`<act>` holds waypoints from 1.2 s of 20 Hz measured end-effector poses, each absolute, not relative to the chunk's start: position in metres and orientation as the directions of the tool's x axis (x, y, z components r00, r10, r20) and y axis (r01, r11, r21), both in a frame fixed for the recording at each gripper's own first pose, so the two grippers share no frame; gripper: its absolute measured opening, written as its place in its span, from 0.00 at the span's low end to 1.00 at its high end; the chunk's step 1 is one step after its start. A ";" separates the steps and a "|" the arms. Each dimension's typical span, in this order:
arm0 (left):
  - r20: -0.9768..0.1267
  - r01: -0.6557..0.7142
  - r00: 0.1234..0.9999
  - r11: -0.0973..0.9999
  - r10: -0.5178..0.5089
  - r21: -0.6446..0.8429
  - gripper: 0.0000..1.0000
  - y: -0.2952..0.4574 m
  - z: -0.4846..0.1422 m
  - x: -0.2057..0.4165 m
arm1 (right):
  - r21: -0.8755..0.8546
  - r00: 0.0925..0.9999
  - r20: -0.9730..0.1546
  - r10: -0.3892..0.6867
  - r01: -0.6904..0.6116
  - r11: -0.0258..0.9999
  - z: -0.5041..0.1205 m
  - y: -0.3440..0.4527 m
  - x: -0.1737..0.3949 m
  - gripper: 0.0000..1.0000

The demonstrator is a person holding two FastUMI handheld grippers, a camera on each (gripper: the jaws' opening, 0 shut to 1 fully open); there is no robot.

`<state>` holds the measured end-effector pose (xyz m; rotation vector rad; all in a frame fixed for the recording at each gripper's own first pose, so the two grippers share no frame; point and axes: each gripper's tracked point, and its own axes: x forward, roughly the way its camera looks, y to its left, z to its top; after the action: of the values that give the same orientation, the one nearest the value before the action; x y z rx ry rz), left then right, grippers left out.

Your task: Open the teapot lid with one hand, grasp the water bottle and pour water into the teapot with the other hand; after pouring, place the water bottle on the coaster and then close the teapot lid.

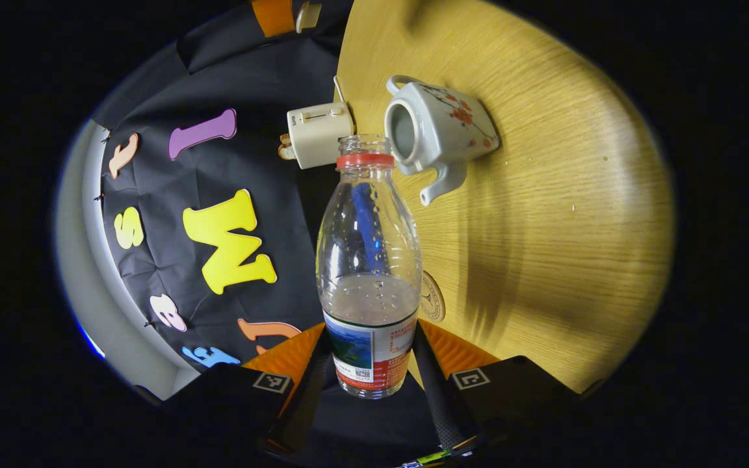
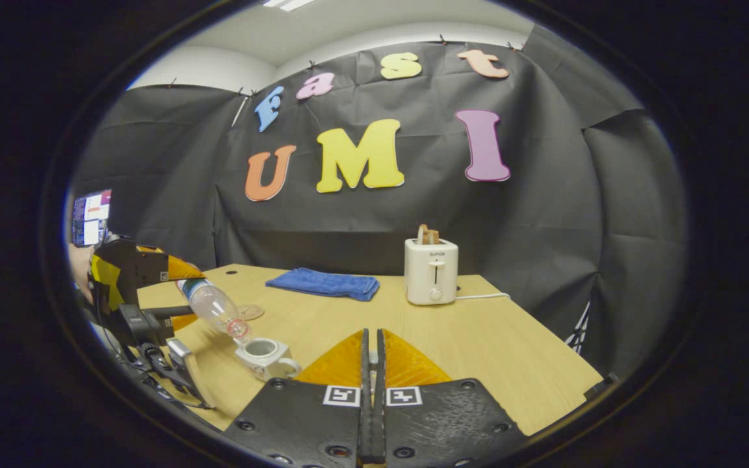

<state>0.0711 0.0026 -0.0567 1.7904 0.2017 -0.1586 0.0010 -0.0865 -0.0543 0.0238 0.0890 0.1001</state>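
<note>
I have the left gripper clamped on the water bottle, tipped neck-down just above the open teapot. My right gripper has its fingers pressed together near the teapot. The coaster lies just behind the teapot.

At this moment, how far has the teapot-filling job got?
Done: the teapot stands open with no lid on it, and the left gripper is shut on the uncapped water bottle. In hand: the right gripper view shows the bottle tipped, mouth at the teapot's opening; no stream is discernible. Left: finish pouring, set the bottle on the coaster, then close the lid.
</note>
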 end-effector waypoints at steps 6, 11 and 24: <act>-0.213 0.222 0.975 -0.278 0.063 0.935 0.75 0.004 -0.051 0.073 | 0.039 0.991 -0.090 0.100 -0.097 0.995 -0.057 -0.090 0.000 0.02; -0.210 0.222 0.975 -0.316 0.071 0.922 0.75 0.002 -0.047 0.076 | 0.041 0.990 -0.090 0.104 -0.101 0.994 -0.057 -0.089 -0.001 0.02; -0.207 0.230 0.973 -0.421 0.099 0.877 0.75 -0.007 -0.033 0.086 | 0.053 0.988 -0.099 0.123 -0.118 0.992 -0.062 -0.090 -0.003 0.02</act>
<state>0.0856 -0.0073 -0.0335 2.0077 0.2332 -0.1477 -0.0030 -0.0900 -0.0624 0.0475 0.1021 0.1207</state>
